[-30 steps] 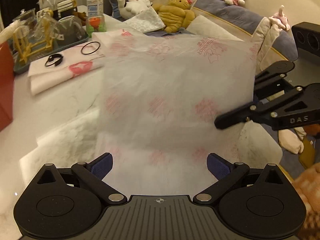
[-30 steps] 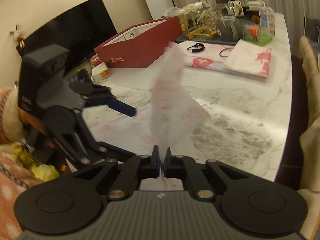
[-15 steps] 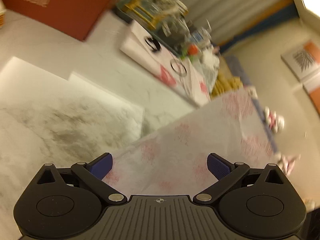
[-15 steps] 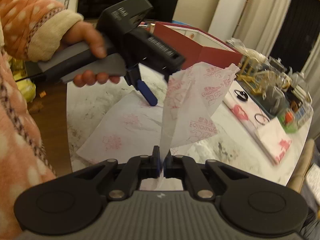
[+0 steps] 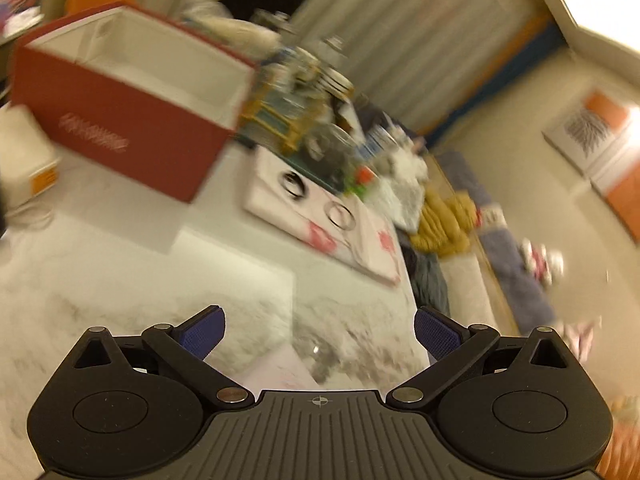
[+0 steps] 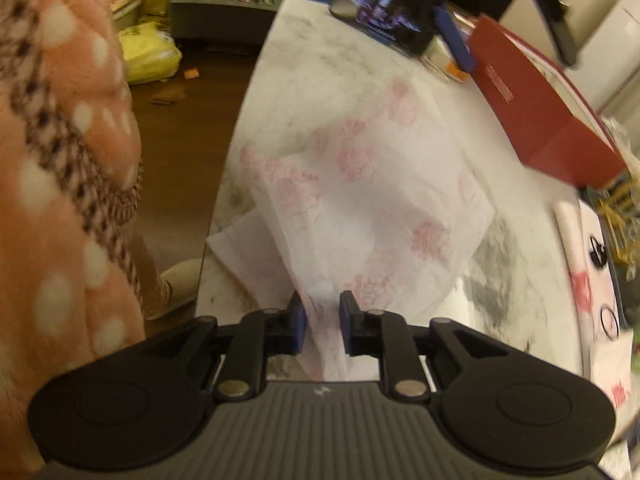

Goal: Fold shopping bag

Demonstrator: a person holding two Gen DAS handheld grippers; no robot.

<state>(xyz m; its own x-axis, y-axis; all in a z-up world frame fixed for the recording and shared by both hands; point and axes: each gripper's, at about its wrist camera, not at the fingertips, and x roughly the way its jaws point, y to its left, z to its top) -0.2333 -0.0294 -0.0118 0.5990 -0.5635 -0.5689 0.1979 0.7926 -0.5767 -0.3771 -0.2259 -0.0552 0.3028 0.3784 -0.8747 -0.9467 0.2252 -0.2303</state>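
Note:
The shopping bag [image 6: 372, 200] is thin white plastic with a red print. It lies crumpled and partly doubled over on the marble table [image 6: 288, 44] in the right wrist view. My right gripper [image 6: 322, 322] has its jaws a little apart, with a fold of the bag passing between them. My left gripper [image 5: 318, 330] is wide open and empty above the table, and only a pale corner of the bag [image 5: 280, 372] shows under it. The left gripper's blue pad [image 6: 454, 40] appears at the top of the right wrist view.
An open red box [image 5: 120, 108] stands at the back left of the table. A stack of folded white bags with hair ties [image 5: 320, 216] lies beyond, beside a tray of glassware [image 5: 304, 120]. A sofa with plush toys [image 5: 444, 224] is to the right. My pink sleeve [image 6: 60, 160] is at left.
The right gripper has lowered the bag onto the table and its jaws have parted. The left gripper has swung away, so the bag has dropped out of its view.

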